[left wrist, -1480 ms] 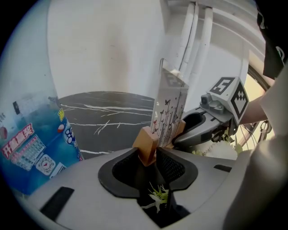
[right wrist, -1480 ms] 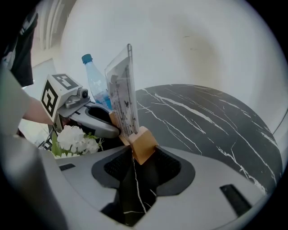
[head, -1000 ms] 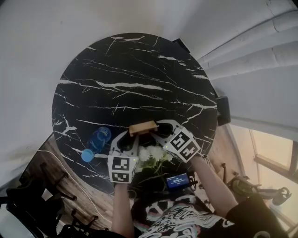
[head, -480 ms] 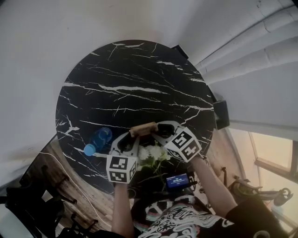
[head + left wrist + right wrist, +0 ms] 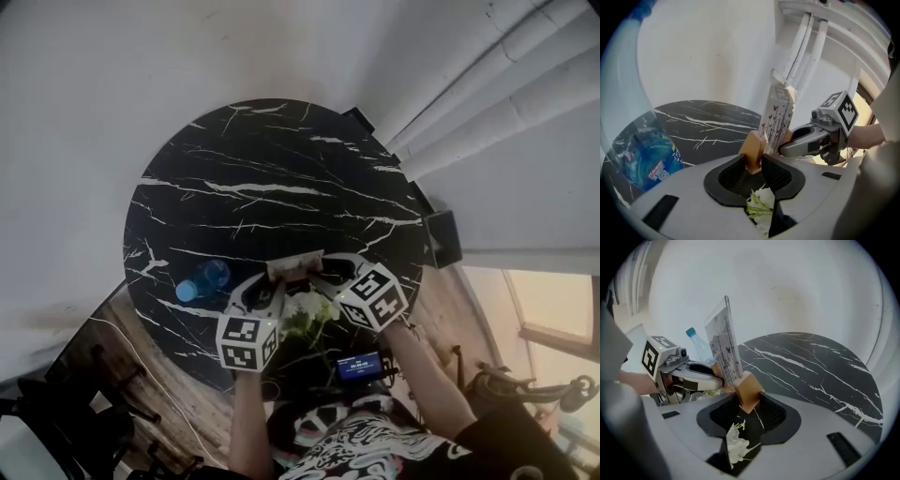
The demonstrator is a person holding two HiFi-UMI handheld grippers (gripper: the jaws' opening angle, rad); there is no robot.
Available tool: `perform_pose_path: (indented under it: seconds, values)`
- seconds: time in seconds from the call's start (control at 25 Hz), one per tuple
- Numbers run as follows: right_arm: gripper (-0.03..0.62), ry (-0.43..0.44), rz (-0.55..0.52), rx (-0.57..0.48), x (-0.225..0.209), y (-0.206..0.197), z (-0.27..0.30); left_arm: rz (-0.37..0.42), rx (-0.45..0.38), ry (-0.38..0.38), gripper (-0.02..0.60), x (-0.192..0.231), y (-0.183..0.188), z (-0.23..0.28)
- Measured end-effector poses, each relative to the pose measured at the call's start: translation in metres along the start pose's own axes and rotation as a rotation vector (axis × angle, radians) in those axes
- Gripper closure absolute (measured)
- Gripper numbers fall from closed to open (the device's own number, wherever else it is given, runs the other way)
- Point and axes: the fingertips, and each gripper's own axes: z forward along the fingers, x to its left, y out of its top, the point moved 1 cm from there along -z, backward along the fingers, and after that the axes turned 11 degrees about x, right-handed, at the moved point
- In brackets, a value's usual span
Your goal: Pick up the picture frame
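So the picture frame (image 5: 294, 268) is held from both ends right now, over the near edge of the round black marble surface (image 5: 262, 187). It's a wooden base (image 5: 753, 151) with a clear panel (image 5: 778, 117) standing up out of it, printed with little butterflies and stems.

The left gripper (image 5: 757, 164) has its fingers (image 5: 776, 173) pinched on one end of that base. They've just been closing in a bit more, with the wood right between them. The right gripper (image 5: 749, 401) is clamped on the opposite end the same way, the block's corner wedged between its pads. The two grippers face each other with the panel rising between them, tilted a little in both gripper views.

Under the base you can see white flowers (image 5: 305, 314) through the gap in each gripper, so the frame isn't sitting on anything. A blue water bottle (image 5: 202, 279) lies on its side on the surface, just left of the left gripper and not touching the frame.
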Motion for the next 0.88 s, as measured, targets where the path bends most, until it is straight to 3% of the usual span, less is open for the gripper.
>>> perform_pose_path:
  seconds: [0.16,0.68,0.88]
  values:
    - [0.457,-0.021,-0.016,-0.007,0.007,-0.002,-0.017,-0.009,-0.003,-0.015,0.465,-0.013,0.0,-0.01]
    - [0.457,-0.083,-0.024,-0.064,0.038,-0.008,-0.068,0.064,-0.026,-0.027,0.466,-0.051,0.006,-0.051]
    - [0.457,-0.084,-0.021,-0.072,0.055,-0.013,-0.081,0.061,-0.013,-0.067,0.465,-0.063,-0.002,-0.068]
